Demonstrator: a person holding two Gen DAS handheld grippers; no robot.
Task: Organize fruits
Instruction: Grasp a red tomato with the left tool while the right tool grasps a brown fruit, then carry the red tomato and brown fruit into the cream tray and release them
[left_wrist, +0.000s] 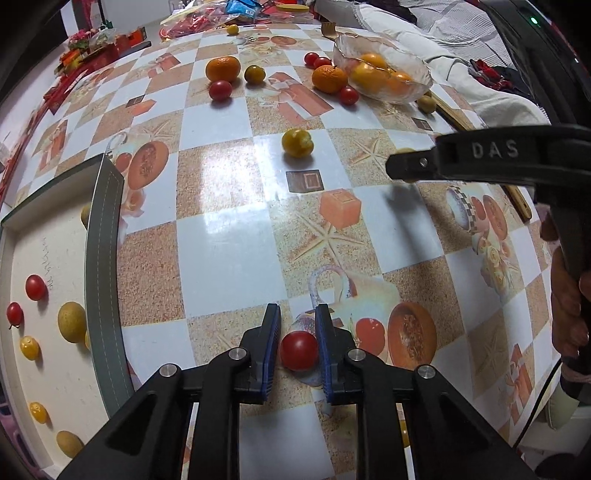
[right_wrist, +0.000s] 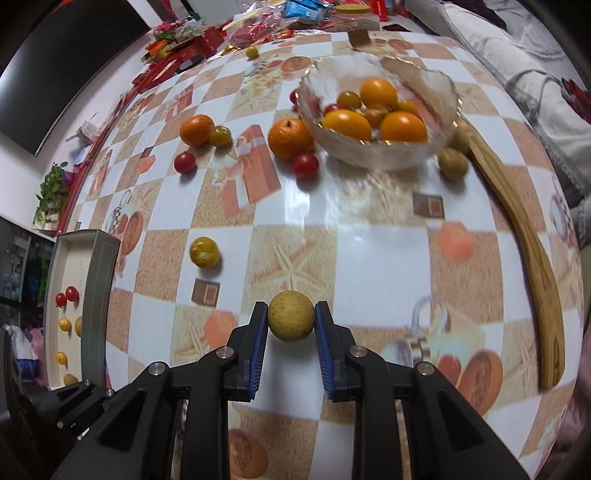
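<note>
Two blue ribbed pads of the left gripper (left_wrist: 297, 347) flanked a smooth, round red cherry tomato (left_wrist: 299, 350) low over the glossy checkered tablecloth (left_wrist: 221, 229); whether they pressed it, I cannot tell. At the table's left edge a shallow cardboard box lid (left_wrist: 105, 266) held cherry tomatoes and small yellow fruits. Toward the far right corner stood a scalloped glass bowl (left_wrist: 421, 79).

From the right wrist, the right gripper (right_wrist: 291, 321) pinched a matte, speckled tan longan (right_wrist: 291, 320) between its pads above the tablecloth. Beyond, the glass bowl (right_wrist: 448, 96) held oranges, a dimpled tangerine (right_wrist: 290, 138) touching its side. A curved wooden spatula (right_wrist: 532, 251) followed the right edge.
</note>
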